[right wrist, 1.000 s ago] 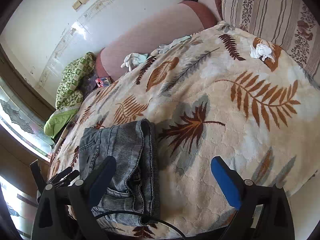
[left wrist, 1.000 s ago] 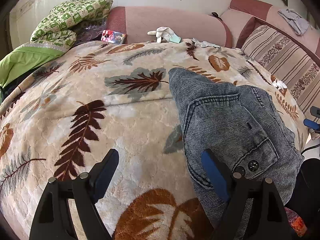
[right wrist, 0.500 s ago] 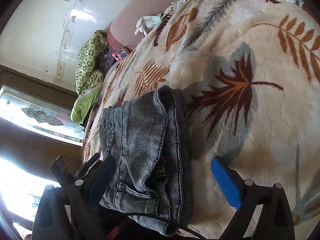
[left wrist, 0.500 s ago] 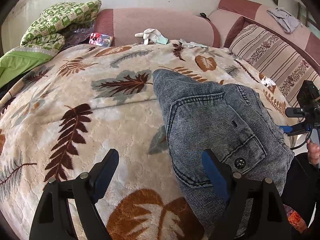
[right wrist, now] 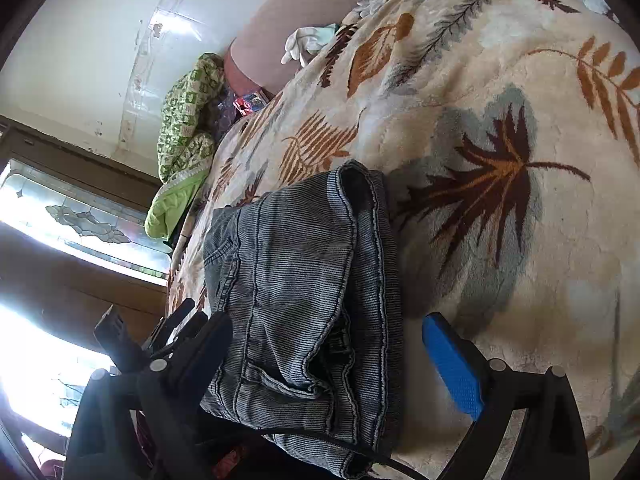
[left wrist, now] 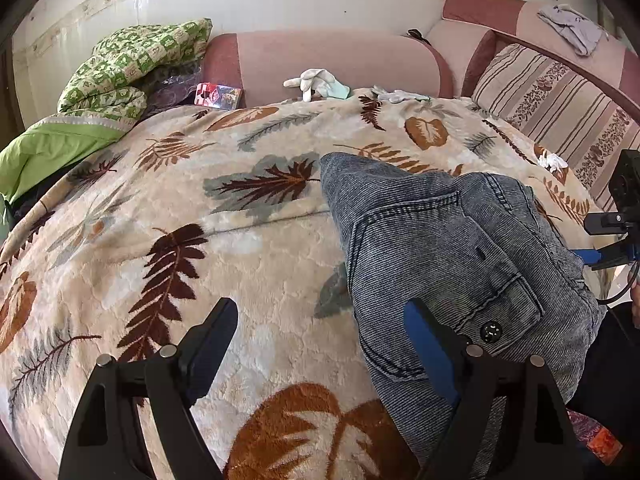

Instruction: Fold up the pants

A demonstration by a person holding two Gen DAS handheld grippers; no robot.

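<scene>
Grey denim pants (left wrist: pixel 448 256) lie folded into a thick bundle on a beige leaf-print blanket (left wrist: pixel 200 240), close to its near edge. My left gripper (left wrist: pixel 320 320) is open just above the blanket; its right finger overlaps the bundle's left edge and nothing is held. At the right edge of that view the right gripper (left wrist: pixel 608 240) shows beside the pants. In the right wrist view the pants (right wrist: pixel 304 280) fill the lower middle, waistband end nearest. My right gripper (right wrist: pixel 328 330) stands wide open with that end lying between its fingers, pads not pressing. The left gripper (right wrist: pixel 160 328) shows beyond the pants.
A green quilt (left wrist: pixel 132 64) is heaped at the far left. White gloves (left wrist: pixel 316 80) and a small red box (left wrist: pixel 218 95) lie by the pink backrest (left wrist: pixel 328 60). A striped cushion (left wrist: pixel 560 100) lines the right side. A bright window (right wrist: pixel 80 216) sits at the left.
The right gripper has tipped downward and come closer, so the pants now lie between its fingers; it has entered the left wrist view's right edge. The left gripper has hardly moved.
</scene>
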